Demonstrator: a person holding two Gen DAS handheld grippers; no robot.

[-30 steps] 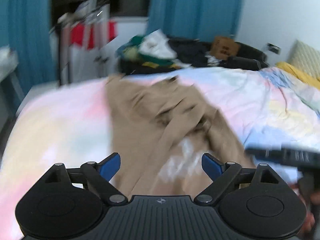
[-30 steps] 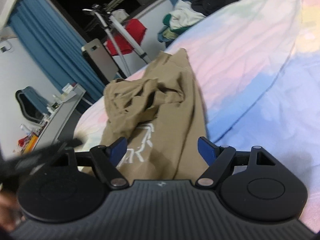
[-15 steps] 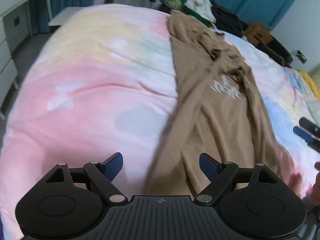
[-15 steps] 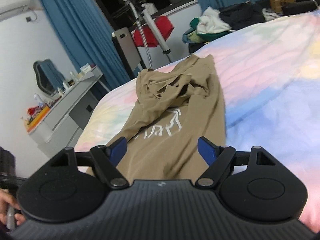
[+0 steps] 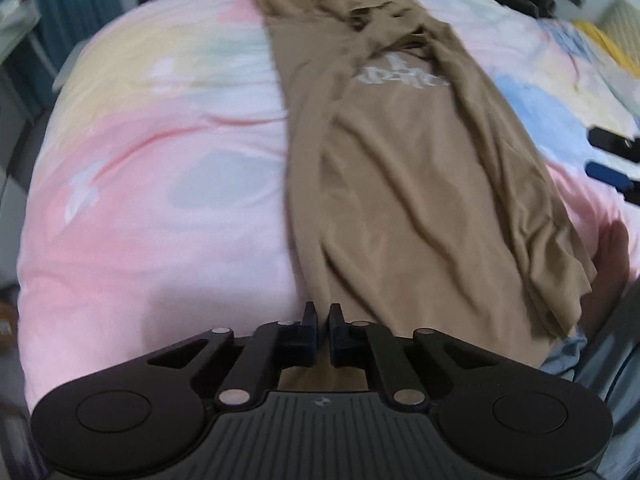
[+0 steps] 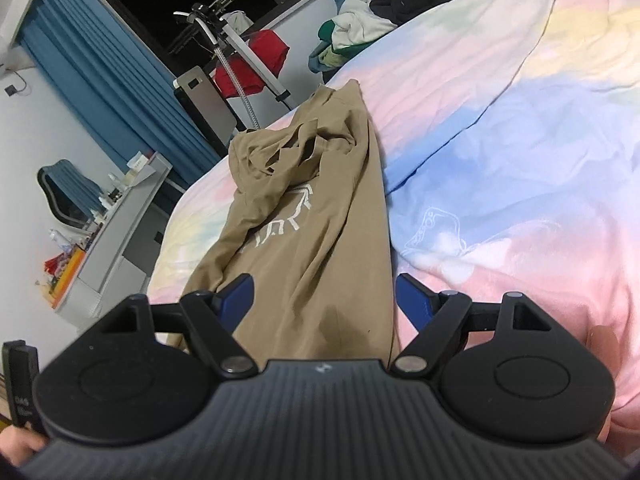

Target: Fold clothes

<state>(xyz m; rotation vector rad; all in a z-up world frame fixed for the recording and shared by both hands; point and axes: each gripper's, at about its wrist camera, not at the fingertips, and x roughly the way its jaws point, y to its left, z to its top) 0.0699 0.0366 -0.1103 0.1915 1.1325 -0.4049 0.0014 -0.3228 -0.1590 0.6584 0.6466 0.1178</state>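
Observation:
A tan T-shirt (image 5: 404,184) with a white print lies lengthwise on the pastel bedspread (image 5: 160,168), bunched at its far end. My left gripper (image 5: 323,320) is at the shirt's near left hem, its fingers pressed together with tan cloth between and under them. In the right wrist view the same shirt (image 6: 320,240) runs away from me. My right gripper (image 6: 324,292) is open, its blue pads either side of the near hem, with nothing pinched. The right gripper's fingers (image 5: 610,158) also show at the left wrist view's right edge.
A heap of clothes (image 6: 360,28) sits past the bed's far end beside a drying rack with a red garment (image 6: 252,60). A grey desk (image 6: 120,240) with small items stands left of the bed. A hand (image 6: 16,448) holds the other gripper at lower left.
My left gripper went from wide open to shut at the shirt's near hem, after dropping closer to the bed. The right gripper stayed open and came slightly nearer the hem.

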